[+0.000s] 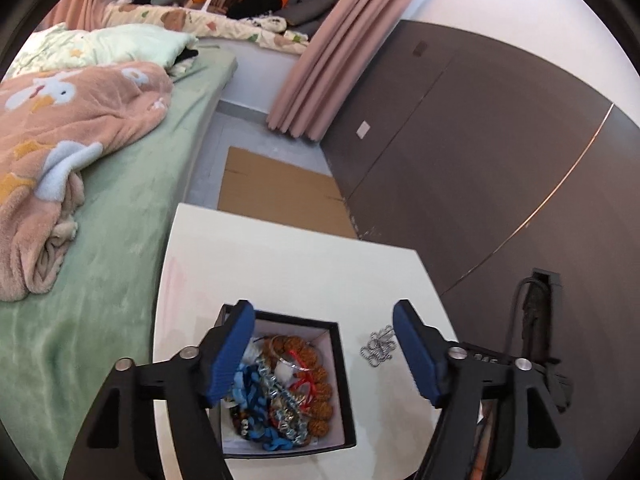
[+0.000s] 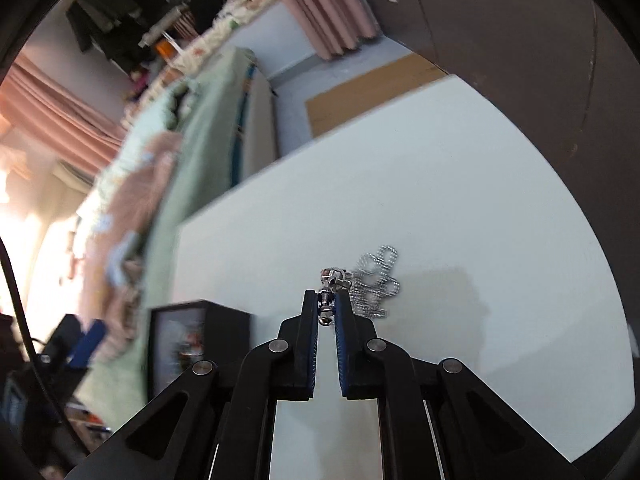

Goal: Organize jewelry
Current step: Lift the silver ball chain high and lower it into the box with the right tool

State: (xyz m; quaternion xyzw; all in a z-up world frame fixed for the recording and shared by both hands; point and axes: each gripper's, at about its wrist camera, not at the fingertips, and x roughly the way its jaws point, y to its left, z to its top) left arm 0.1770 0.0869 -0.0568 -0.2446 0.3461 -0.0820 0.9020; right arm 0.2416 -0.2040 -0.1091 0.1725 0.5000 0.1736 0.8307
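While left claw (image 1: 324,354) gapes over black square box (image 1: 343,376), right claw (image 2: 327,300) pinches silver ball chain (image 2: 374,276).

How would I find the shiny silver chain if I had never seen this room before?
Look at the white table beside the green bed, and find the black box full of colourful beads. The silver chain lies in a small heap on the bare tabletop just beside that box. It is the only jewelry outside the box, and the right tool is pinching its clasp end.
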